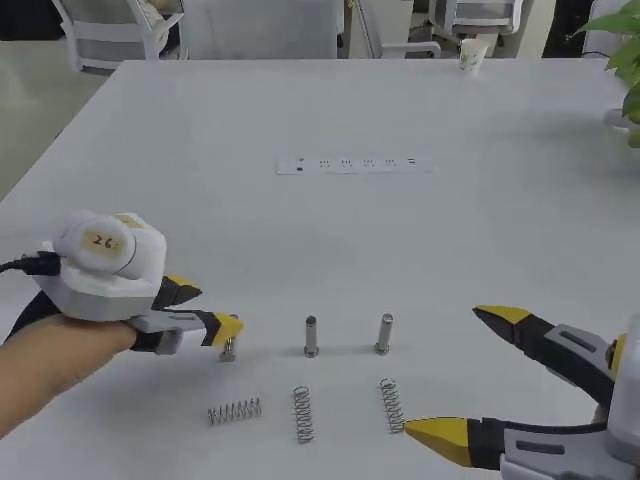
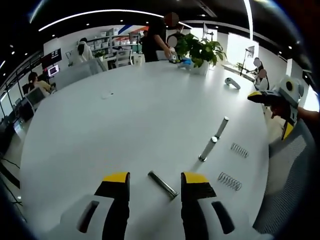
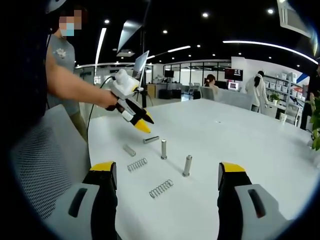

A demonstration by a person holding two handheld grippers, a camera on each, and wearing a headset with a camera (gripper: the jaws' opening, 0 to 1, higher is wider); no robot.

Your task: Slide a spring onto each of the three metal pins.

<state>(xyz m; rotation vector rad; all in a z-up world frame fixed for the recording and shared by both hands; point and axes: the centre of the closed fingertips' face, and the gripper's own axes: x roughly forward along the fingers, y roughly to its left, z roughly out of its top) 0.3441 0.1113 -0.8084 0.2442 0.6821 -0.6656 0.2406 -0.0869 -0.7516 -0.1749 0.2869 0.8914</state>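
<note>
You're holding both jaws spread: left gripper [image 2: 155, 176] straddling the fallen pin [image 2: 165, 186], right gripper [image 1: 455, 372] free. The spring [image 1: 303, 413] is looking light, squashy: grip mid-coil, gently.

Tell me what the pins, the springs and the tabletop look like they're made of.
Pins: metal, likely steel; smooth grey sheen with bright highlights along the shafts.
Springs: thin silvery metal wire, wound in open coils.
Tabletop: matte, uniform pale grey with soft reflections; perhaps laminate or painted board, the look leaves it open.
</note>
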